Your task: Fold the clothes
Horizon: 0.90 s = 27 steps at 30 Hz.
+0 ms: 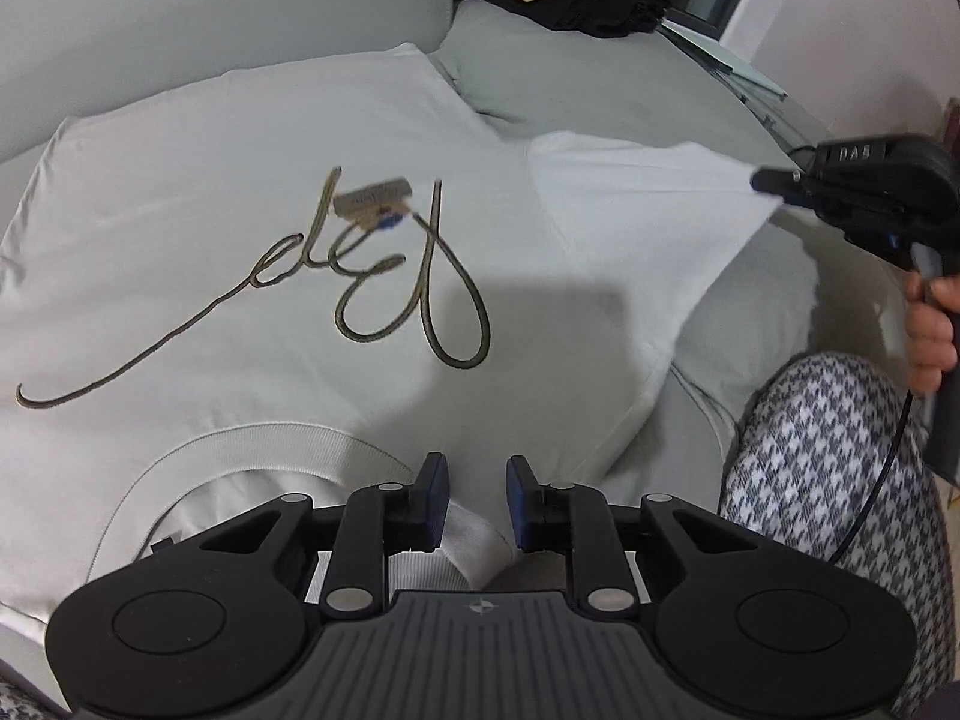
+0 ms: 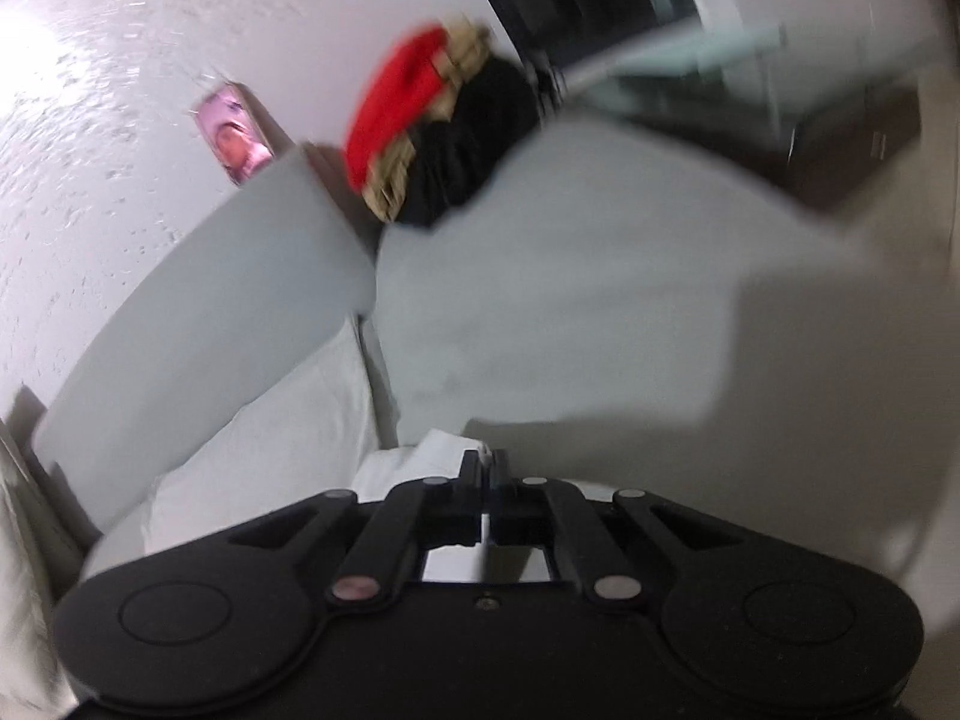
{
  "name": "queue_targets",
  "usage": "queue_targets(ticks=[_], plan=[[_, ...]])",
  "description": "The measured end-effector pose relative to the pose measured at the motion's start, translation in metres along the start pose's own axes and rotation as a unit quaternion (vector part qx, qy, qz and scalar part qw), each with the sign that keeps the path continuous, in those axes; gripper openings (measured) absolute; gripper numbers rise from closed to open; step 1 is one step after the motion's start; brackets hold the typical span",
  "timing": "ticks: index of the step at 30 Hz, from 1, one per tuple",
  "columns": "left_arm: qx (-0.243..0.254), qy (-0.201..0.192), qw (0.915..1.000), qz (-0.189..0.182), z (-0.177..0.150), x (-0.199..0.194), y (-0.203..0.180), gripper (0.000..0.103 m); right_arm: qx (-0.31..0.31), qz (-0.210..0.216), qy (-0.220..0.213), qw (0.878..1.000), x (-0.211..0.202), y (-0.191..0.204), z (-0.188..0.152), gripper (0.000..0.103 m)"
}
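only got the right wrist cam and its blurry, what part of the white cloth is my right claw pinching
Observer: The right claw is shut on the end of one sleeve of a white cotton T-shirt. The sleeve is lifted and stretched out sideways.
Operator: and wheres the left claw
Observer: The left claw sits at the shirt's ribbed collar with its jaws standing apart. I can't see them pinching it.
Operator: is the shirt face up
Observer: Yes. The dark script lettering on the chest faces up, and a beige hang tag lies on it.
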<state>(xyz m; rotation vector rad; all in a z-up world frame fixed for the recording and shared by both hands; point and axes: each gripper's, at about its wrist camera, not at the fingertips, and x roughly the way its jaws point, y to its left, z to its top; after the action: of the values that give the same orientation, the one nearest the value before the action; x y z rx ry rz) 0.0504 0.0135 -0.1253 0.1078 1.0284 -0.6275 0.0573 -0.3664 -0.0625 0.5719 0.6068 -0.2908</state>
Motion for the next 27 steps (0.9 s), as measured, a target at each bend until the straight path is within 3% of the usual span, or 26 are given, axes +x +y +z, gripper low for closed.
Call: queue_targets(ticks=[3,5,6,9,11,13,16,21,24,27], plan=[[0.007,-0.001,1.0000,0.002,-0.001,0.001,-0.001,0.020,-0.049,-0.043,0.043,0.997,0.010,0.005,-0.012,0.003],[0.005,-0.001,1.0000,-0.001,-0.001,0.000,0.000,0.020,-0.041,-0.050,0.082,0.995,0.022,0.000,-0.012,0.004],[0.004,-0.001,1.0000,-0.002,-0.002,0.000,0.001,0.021,-0.029,-0.040,0.083,0.995,0.020,-0.001,-0.008,0.011],[-0.005,0.001,1.0000,-0.007,-0.001,0.001,0.003,0.021,-0.008,-0.027,0.054,0.998,0.003,0.007,0.010,0.047],[-0.004,0.004,0.9999,-0.008,0.000,0.002,0.002,0.021,-0.012,-0.004,0.027,1.000,-0.006,0.018,0.024,0.055],[-0.003,0.006,0.9999,-0.010,0.001,0.002,0.003,0.021,-0.010,0.037,0.043,0.998,0.003,0.025,0.040,0.065],[-0.005,0.009,0.9998,-0.015,0.002,0.002,0.003,0.027,0.038,0.089,0.113,0.989,0.040,0.017,0.059,0.065],[-0.007,0.012,0.9996,-0.023,0.003,0.004,0.005,0.028,0.078,0.086,0.225,0.967,0.104,-0.003,0.073,0.062],[-0.009,0.014,0.9995,-0.027,0.004,0.005,0.006,0.028,0.089,0.118,0.273,0.951,0.127,-0.007,0.073,0.058],[-0.015,0.015,0.9993,-0.030,0.004,0.005,0.007,0.029,0.119,0.156,0.322,0.926,0.149,-0.011,0.073,0.058]])
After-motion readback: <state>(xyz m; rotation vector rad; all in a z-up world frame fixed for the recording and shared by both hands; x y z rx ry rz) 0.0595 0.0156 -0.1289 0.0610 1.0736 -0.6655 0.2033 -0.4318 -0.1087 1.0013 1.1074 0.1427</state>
